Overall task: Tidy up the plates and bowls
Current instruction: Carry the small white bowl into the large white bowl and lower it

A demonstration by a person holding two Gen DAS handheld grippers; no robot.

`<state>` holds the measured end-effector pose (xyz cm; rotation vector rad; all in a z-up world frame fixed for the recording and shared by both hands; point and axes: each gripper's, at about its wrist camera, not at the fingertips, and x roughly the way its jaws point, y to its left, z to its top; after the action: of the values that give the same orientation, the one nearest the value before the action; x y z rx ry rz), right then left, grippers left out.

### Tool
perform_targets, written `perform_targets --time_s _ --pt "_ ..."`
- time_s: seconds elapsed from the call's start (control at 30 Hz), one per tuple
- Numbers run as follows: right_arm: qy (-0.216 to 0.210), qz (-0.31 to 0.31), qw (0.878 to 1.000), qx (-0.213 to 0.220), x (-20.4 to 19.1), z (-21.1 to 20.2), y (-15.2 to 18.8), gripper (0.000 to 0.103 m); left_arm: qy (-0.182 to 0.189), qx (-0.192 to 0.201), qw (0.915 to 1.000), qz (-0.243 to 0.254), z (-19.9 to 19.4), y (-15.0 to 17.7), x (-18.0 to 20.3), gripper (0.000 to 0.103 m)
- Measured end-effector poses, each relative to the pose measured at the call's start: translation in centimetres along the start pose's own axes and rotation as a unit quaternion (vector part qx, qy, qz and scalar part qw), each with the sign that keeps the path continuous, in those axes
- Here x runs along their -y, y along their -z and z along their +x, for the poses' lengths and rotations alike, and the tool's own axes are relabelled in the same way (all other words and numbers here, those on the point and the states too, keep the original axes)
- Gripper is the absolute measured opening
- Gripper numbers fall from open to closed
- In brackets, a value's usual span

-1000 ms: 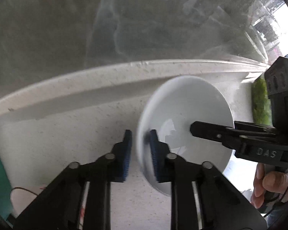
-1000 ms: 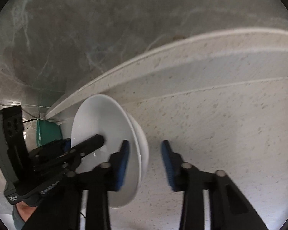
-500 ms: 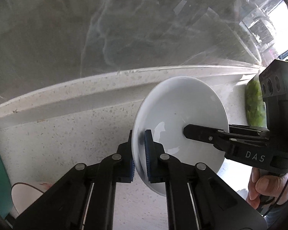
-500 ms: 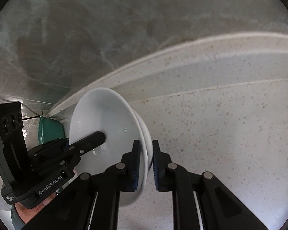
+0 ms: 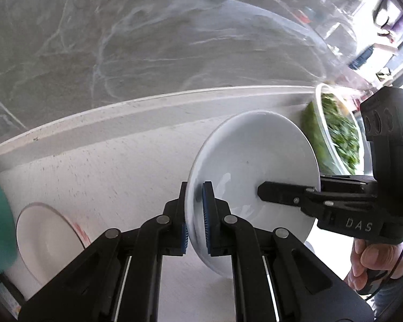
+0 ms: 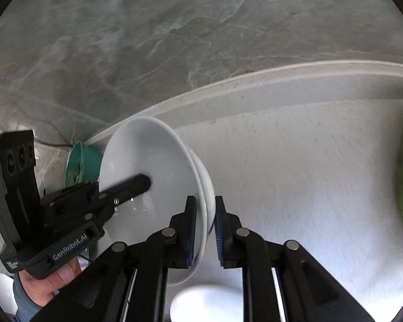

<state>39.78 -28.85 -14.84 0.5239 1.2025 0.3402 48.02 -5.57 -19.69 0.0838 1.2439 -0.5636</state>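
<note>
Above counter (image 5: pixel 99 166): left claw (image 5: pixel 194 214), right claw (image 6: pixel 204 225) clamped on white bowl (image 5: pixel 255 161) rim (opposite sides).

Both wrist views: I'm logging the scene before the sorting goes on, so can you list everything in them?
white bowl: one, white, off the counter, its rim clamped on opposite sides by both grippers
plate with red mark: one, white, on the counter at lower left of the left wrist view
basin of greens: one, clear rim with green contents, at the counter's far right
teal object: one, teal, by the wall; what it is I cannot tell
white dish: one, white, blurred, below the bowl
counter: one, speckled white, with a raised back ledge
wall: grey marbled
left gripper: one, black with blue pads, jaws shut on the bowl rim
right gripper: one, black with blue pads, jaws shut on the bowl rim
hand: one, gripping the right gripper's handle
</note>
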Motion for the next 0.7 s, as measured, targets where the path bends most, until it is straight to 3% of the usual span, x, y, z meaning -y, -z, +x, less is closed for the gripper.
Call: perform_targets --time_s 0.3,0.53,0.7 --pt "0.006 -0.004 1.0 -0.002 1.1 -4.6 8.0 0.018 0.011 -0.007 0.9992 0.038 -2.4 7.0 7.0 0.007" --pt "0.009 0.02 0.999 -0.036 3.1 -3.1 13.5 0.018 -0.002 -0.037 0.9981 0.05 -0.5 12.6 9.9 0.008" --pt "0.02 0.021 0.998 -0.056 3.9 -2.1 15.0 0.018 -0.009 -0.064 0.9969 0.044 2.0 15.3 9.5 0.012"
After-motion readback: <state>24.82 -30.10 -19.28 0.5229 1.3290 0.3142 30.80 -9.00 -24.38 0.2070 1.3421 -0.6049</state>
